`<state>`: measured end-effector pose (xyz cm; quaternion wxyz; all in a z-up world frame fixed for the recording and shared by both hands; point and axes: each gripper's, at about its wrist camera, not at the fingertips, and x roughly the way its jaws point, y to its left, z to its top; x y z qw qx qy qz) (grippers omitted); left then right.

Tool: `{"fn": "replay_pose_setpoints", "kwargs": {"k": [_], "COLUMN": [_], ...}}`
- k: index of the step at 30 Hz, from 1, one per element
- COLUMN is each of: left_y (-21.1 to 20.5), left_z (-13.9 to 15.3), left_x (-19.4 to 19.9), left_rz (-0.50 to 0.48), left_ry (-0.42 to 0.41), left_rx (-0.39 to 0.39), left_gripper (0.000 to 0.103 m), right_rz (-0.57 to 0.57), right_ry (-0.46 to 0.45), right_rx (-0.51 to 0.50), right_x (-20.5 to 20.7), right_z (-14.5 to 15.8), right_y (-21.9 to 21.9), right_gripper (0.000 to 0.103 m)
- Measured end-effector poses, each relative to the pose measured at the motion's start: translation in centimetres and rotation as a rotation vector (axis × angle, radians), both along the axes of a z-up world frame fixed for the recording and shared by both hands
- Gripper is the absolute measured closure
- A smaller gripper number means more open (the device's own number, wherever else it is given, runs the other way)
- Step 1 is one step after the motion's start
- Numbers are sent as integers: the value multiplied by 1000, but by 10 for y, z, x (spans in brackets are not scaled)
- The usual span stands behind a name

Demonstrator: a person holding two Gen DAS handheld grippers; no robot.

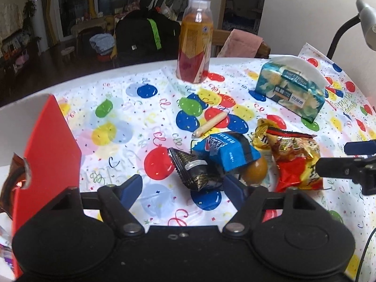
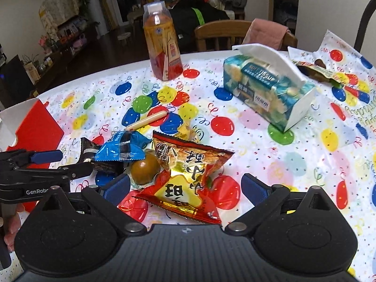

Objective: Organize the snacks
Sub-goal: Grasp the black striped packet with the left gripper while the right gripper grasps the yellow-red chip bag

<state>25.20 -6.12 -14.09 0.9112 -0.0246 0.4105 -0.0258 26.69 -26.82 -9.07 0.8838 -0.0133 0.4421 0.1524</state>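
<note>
A: Start with the biggest thing. We have the bench (image 1: 145, 75) under its balloon-print cloth, and the red box (image 1: 47, 141) stands open at its left edge. That looks like the place the snacks are meant to go.

B: Agreed, and we judge the step in hand is the pick-up. The snacks sit in a loose pile near the middle of the bench, just in front of both tools, none of them lifted.

A: Then the large red and gold snack bag (image 2: 188, 171). Our right hand-held gripper (image 2: 184, 189) hovers with its blue pads spread wide on either side of the bag's near end. It is released and holds nothing; whether a pad touches the foil we cannot tell.

B: Next, the blue packet (image 1: 225, 152), resting partly on the dark wrapped snack (image 1: 192, 169). Our left hand-held gripper (image 1: 183, 185) is also spread wide and empty, its pads either side of that dark wrapper's near corner.

A: So the next move calls for easing each tool forward, clenching on one wrapper only, then carrying it left to the box. The foil is slippery and the packets overlap, so a grab may drag a neighbour.

B: Smallest last: the round brown ball (image 2: 144, 171) tucked between the packets, which may roll, and the thin sausage stick (image 1: 210, 124) lying apart behind the pile.
</note>
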Motion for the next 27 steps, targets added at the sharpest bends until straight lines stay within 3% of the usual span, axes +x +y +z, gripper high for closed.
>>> {"fn": "replay_pose_setpoints", "kwargs": {"k": [3,11,13,18,21,23,27], "left_y": [1,-8,-10,-8,-7,-4,1], "left_z": [-5,-11,-12,-15,-14,-14,-15], "left_x": [5,20,22,25,26,27,26], "left_rz": [-16,-58,-66,-65,-63,-56,-42], "left_ry": [9,30,35,44,45,49,55], "left_rx": [-38,-41,-50,-77,-89,-99,-123], "left_gripper": [32,45,48,53,59,69,72], "right_rz": [12,-2,-15,-43,-46,-47,-57], "right_ry": [4,38,53,75,86,84,81], "right_rx": [-4,-1,12,42,62,64,55], "right_x": [4,16,19,23,24,23,21], "right_z": [-5,-17,-20,-23,-24,-23,-22], "right_y": [6,14,13,9,7,7,6], "right_gripper": [2,11,21,33,44,48,59]}}
